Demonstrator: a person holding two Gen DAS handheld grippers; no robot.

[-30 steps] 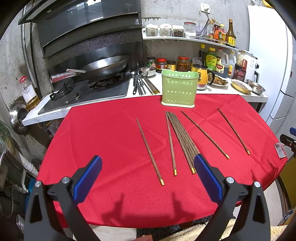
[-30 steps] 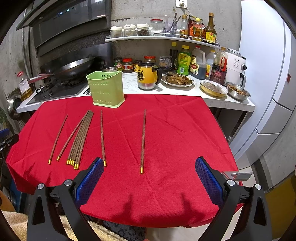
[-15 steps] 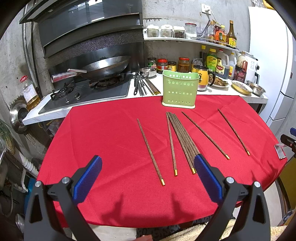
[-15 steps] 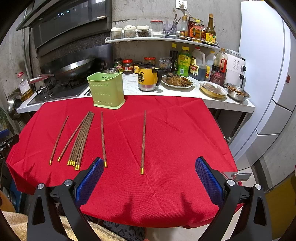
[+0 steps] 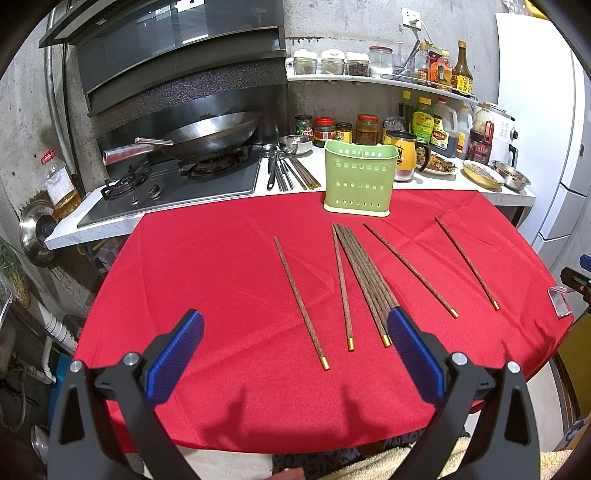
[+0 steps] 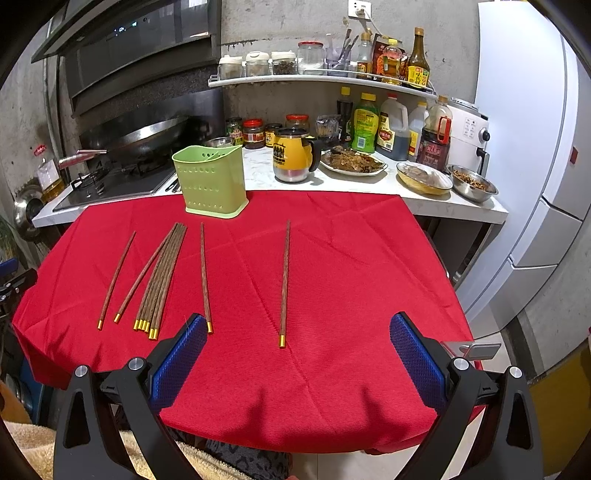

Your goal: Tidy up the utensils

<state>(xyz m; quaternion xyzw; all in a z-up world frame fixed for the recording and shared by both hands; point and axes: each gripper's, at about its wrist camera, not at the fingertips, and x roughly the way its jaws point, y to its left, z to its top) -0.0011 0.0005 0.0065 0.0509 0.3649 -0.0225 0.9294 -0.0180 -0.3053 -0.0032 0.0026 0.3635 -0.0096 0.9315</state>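
Left gripper (image 5: 295,341): fingers spread wide, nothing held, hovering over near edge of red-clothed worktop (image 5: 207,266). Right gripper (image 6: 298,343): likewise wide, empty. Chopsticks ahead of both: bundle (image 5: 365,277) just beyond left gripper's right finger, singles on either side; one lone chopstick (image 6: 284,280) straight ahead of right gripper. Green holder (image 6: 210,181) stands upright beyond them, at far edge.

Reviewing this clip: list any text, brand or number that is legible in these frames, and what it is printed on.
None reads with certainty.
Jar labels behind the green holder: too blurred.
Bottle labels on the counter: print too small.
Yellow mug: dark emblem, no legible letters.
Range hood display: lit marks, unreadable.
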